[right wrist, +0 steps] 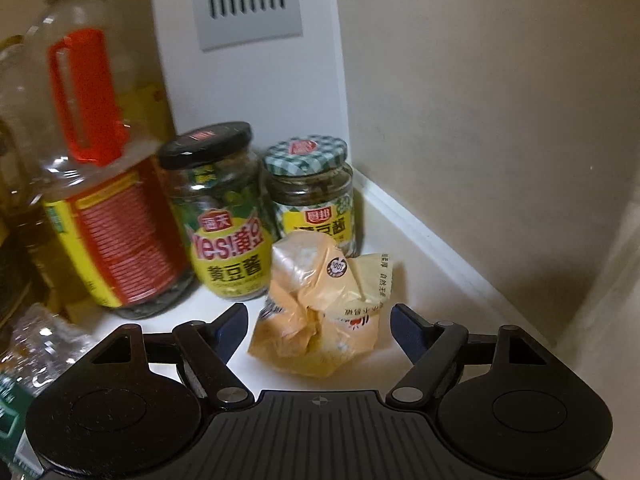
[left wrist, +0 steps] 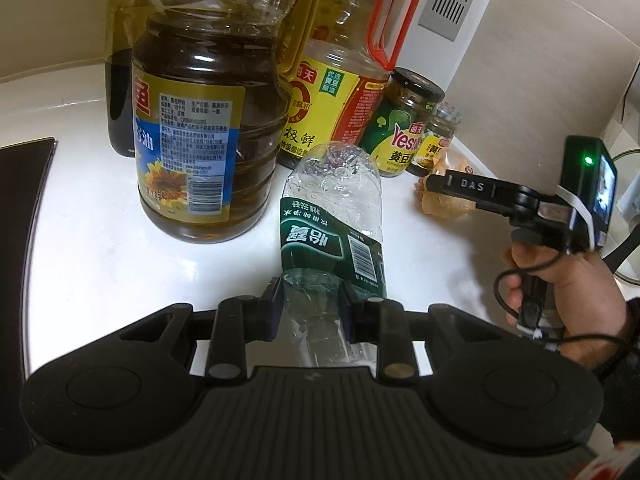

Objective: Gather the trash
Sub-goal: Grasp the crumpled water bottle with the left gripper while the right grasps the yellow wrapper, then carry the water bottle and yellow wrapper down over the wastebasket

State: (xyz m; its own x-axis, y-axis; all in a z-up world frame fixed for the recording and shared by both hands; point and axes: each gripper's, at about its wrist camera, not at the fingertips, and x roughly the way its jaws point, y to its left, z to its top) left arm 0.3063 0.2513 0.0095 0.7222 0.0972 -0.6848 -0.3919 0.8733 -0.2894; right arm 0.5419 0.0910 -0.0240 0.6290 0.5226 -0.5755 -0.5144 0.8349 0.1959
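crumpled wrapper (right wrist: 320, 312) lies before two jars (right wrist: 310, 188), beside the wall (right wrist: 480, 120).

Green-labelled bottle (left wrist: 332, 216), orange wrapper (right wrist: 320, 312)

Crinkled clear plastic bottle (left wrist: 340, 200), glossy white counter (left wrist: 100, 248), crumpled shiny orange wrapper (right wrist: 316, 312), glass jars (right wrist: 216, 208).

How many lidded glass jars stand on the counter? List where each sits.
2. The black-lidded jar stands beside the red-handled bottle; the checked-lid jar stands to its right, nearest the wall corner, behind the crumpled wrapper. The big bottles may hide others.
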